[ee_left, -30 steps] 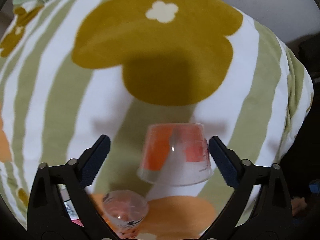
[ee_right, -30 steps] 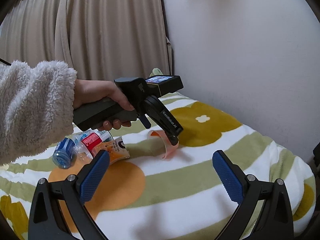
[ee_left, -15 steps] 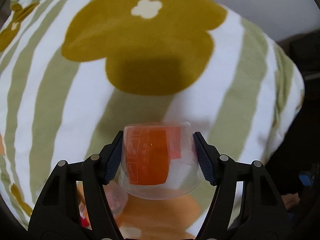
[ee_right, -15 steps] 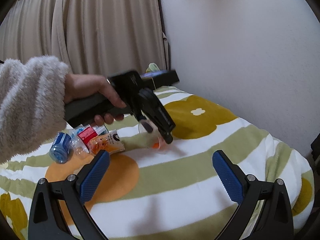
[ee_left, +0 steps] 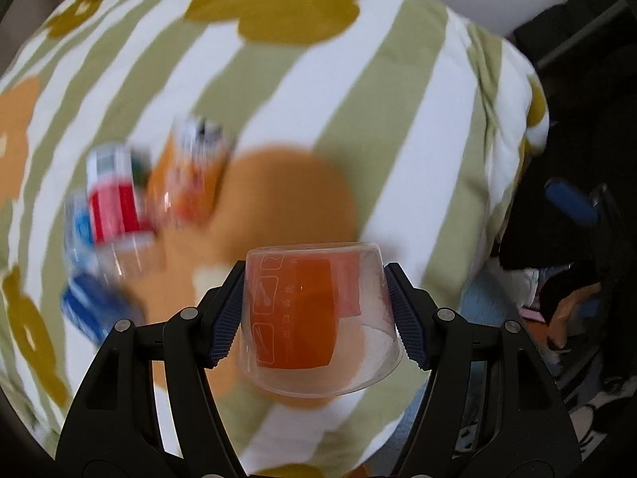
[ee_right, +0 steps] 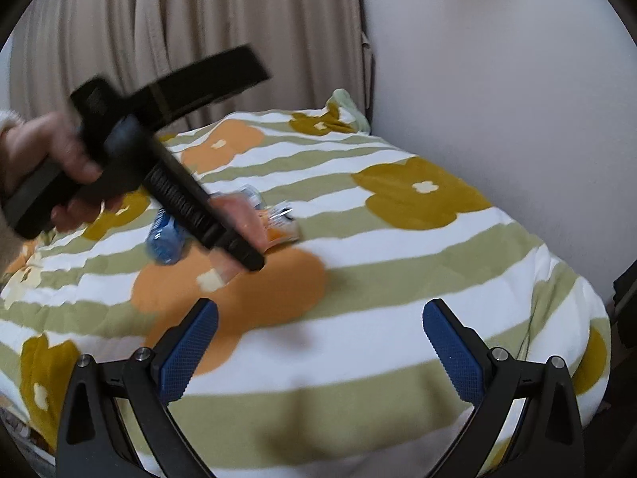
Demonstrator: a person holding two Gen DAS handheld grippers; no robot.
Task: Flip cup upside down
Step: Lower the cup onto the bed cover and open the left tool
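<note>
A clear plastic cup (ee_left: 314,310) with an orange label sits between the blue pads of my left gripper (ee_left: 314,314), which is shut on it. The cup's closed base points away from the camera and its wide rim toward it, held above the blanket. In the right wrist view the left gripper (ee_right: 243,251) is a blurred black tool held by a hand, with the cup (ee_right: 243,219) a pale orange smear beside it. My right gripper (ee_right: 320,350) is open and empty above the blanket's front part.
A striped green and white blanket with orange and mustard flowers (ee_right: 398,279) covers the bed. Several small bottles and cups (ee_left: 131,207) lie in a cluster on it, also in the right wrist view (ee_right: 167,239). Curtain and white wall stand behind; dark clutter lies off the bed's right edge (ee_left: 577,239).
My left gripper closed on the cup, lifted it and swung left and back over the cluster of bottles. The right gripper stayed open and shifted only slightly.
</note>
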